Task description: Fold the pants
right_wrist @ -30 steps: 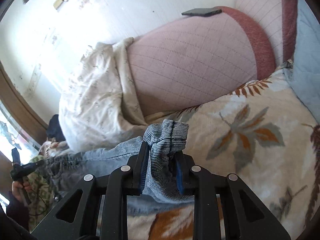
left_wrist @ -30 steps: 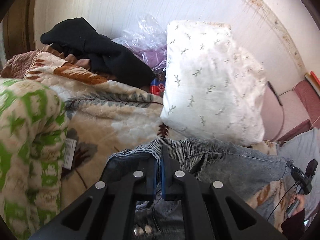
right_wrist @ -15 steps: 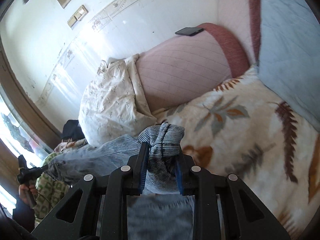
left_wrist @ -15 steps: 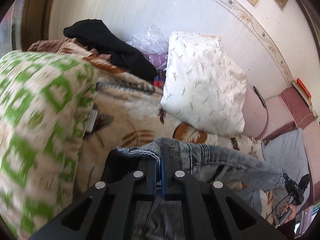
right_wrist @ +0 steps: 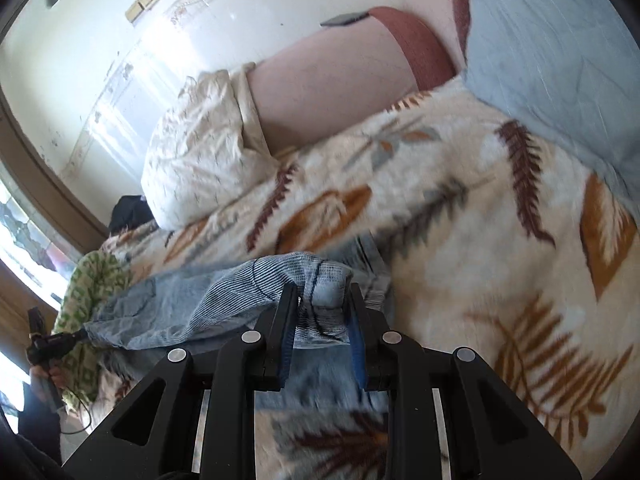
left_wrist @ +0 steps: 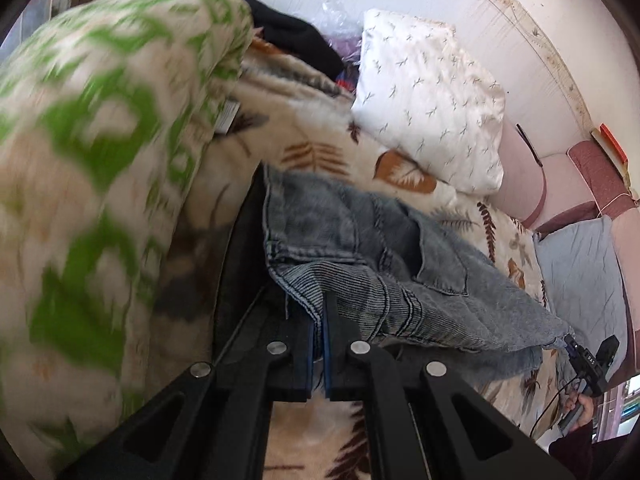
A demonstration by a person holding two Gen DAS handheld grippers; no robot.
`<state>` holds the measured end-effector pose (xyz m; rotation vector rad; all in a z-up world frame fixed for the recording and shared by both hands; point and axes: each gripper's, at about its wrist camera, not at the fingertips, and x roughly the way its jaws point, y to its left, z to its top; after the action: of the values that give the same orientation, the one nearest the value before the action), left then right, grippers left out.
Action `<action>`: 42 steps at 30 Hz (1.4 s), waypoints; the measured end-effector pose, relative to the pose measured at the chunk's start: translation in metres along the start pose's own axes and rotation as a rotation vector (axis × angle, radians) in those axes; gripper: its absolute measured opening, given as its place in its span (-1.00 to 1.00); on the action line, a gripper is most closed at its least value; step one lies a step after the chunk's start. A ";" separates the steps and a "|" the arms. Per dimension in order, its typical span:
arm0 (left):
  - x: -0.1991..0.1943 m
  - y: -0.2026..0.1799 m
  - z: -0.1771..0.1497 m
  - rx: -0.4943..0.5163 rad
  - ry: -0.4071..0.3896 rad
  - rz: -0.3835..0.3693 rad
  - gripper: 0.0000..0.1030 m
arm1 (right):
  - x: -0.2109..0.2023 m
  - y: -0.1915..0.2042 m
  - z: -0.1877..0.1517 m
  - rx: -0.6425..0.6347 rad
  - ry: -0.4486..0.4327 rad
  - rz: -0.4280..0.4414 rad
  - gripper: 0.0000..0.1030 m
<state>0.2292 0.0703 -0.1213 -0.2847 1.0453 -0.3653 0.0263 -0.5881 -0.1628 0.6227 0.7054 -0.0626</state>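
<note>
Light blue denim pants (left_wrist: 372, 248) hang stretched between my two grippers above a leaf-print blanket (left_wrist: 320, 152). My left gripper (left_wrist: 318, 320) is shut on the ribbed edge of the pants at one end. My right gripper (right_wrist: 320, 308) is shut on a bunched fold of the pants (right_wrist: 240, 300) at the other end. In the left wrist view the right gripper (left_wrist: 588, 360) shows at the far end of the cloth. In the right wrist view the left gripper (right_wrist: 56, 342) shows at the far left end.
A green-patterned blanket roll (left_wrist: 92, 180) is close on the left. A white pillow (left_wrist: 432, 100) and a pink bolster (right_wrist: 332, 80) lie by the wall. A light blue cushion (right_wrist: 560, 40) is on the right. Black clothing (left_wrist: 296, 36) lies behind.
Both grippers have pulled back and lower toward the blanket, carrying the pants. The cloth now hangs spread wider between them. Both stay shut on it.
</note>
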 end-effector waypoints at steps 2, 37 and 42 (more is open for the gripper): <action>-0.003 0.002 -0.006 0.001 -0.003 -0.007 -0.91 | -0.005 -0.007 -0.012 0.021 -0.005 0.002 -0.56; -0.057 -0.186 -0.041 0.557 -0.232 -0.061 0.02 | -0.020 -0.017 -0.025 0.185 0.062 0.064 0.36; 0.020 -0.298 -0.030 0.707 -0.097 -0.222 0.03 | -0.033 -0.031 -0.052 0.267 0.040 0.091 0.36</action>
<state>0.1646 -0.2094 -0.0326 0.2190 0.7338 -0.8825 -0.0375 -0.5895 -0.1886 0.9134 0.7125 -0.0603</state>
